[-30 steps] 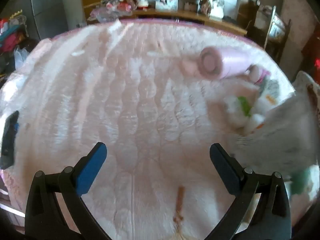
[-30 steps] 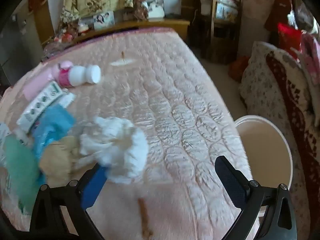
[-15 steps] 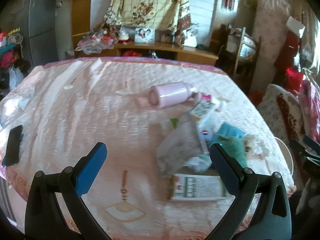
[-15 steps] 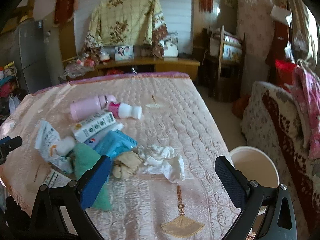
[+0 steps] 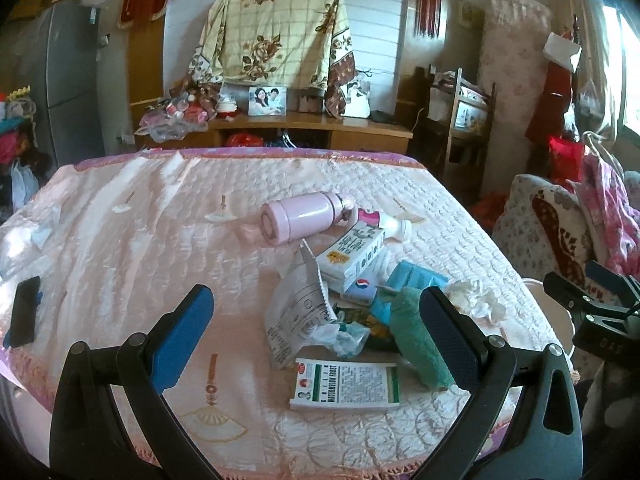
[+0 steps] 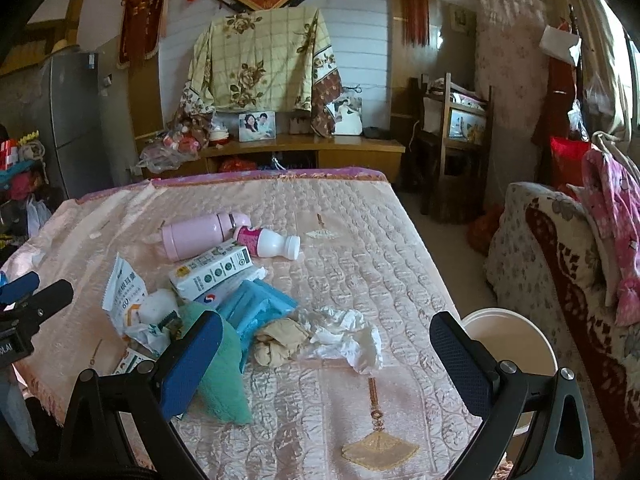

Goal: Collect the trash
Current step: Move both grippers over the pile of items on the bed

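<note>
Two claws wide — bucket (white) beside bed.

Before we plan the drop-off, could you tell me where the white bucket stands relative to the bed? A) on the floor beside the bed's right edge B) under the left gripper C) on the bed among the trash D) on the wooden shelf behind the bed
A: the bucket stands on the floor past the right edge of the bed, apart from the trash pile.
</note>
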`<move>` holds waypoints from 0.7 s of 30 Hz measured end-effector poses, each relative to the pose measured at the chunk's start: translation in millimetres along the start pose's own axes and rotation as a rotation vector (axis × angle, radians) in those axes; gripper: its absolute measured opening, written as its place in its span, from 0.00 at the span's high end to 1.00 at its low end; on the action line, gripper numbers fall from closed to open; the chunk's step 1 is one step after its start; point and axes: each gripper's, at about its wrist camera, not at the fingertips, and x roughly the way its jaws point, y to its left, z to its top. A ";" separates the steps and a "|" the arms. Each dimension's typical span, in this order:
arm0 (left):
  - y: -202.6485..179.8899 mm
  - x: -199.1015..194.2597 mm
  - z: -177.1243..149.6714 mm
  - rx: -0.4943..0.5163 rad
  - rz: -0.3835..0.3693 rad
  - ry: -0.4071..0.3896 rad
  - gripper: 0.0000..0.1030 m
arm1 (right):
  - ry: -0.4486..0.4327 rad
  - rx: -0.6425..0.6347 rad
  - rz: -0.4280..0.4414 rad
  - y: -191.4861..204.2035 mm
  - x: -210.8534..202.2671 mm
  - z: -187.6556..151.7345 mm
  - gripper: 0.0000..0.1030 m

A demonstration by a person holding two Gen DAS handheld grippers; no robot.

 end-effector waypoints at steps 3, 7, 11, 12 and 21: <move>-2.3 -1.9 1.2 0.001 -0.001 -0.007 0.01 | -0.010 0.001 -0.003 -1.5 -2.5 3.3 0.00; -3.1 -3.3 1.9 0.003 0.001 -0.010 0.01 | -0.013 0.005 -0.001 -1.8 -3.4 3.4 0.00; -3.3 -3.2 1.9 0.001 0.000 -0.010 0.01 | -0.014 0.007 0.002 -1.7 -3.5 4.3 0.00; -3.3 -3.2 1.6 0.001 0.000 -0.010 0.01 | -0.014 0.006 0.000 -1.3 -3.4 4.5 0.00; -2.1 -3.8 1.8 0.004 -0.002 -0.009 0.01 | -0.011 0.008 0.004 -1.1 -4.1 4.1 0.00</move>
